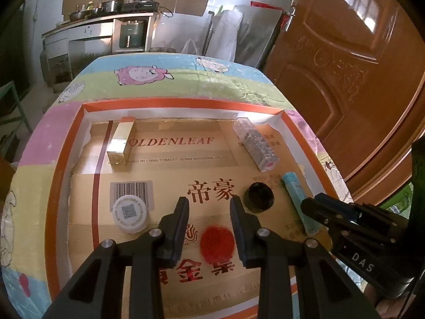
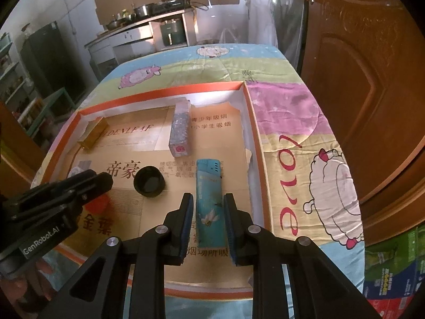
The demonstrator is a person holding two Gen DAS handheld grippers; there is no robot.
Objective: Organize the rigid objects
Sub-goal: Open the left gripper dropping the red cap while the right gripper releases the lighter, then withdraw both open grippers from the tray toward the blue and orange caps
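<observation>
Free room: bare cardboard floor of the tray (image 1: 285,122) ahead of the left claw (image 1: 209,207), up to the far wall.
Obstacles, left claw: white cap (image 1: 130,212) just left of its tips; black cap (image 1: 259,194) just right; gold box (image 1: 120,143) far left; clear box (image 1: 255,143) far right.
Right claw (image 2: 207,199): blue lighter (image 2: 209,202) fills its gap; tray wall close right.

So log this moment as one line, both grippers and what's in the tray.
left gripper: open, empty | right gripper: shut on blue lighter | tray: gold box, clear box, black cap, white cap
</observation>
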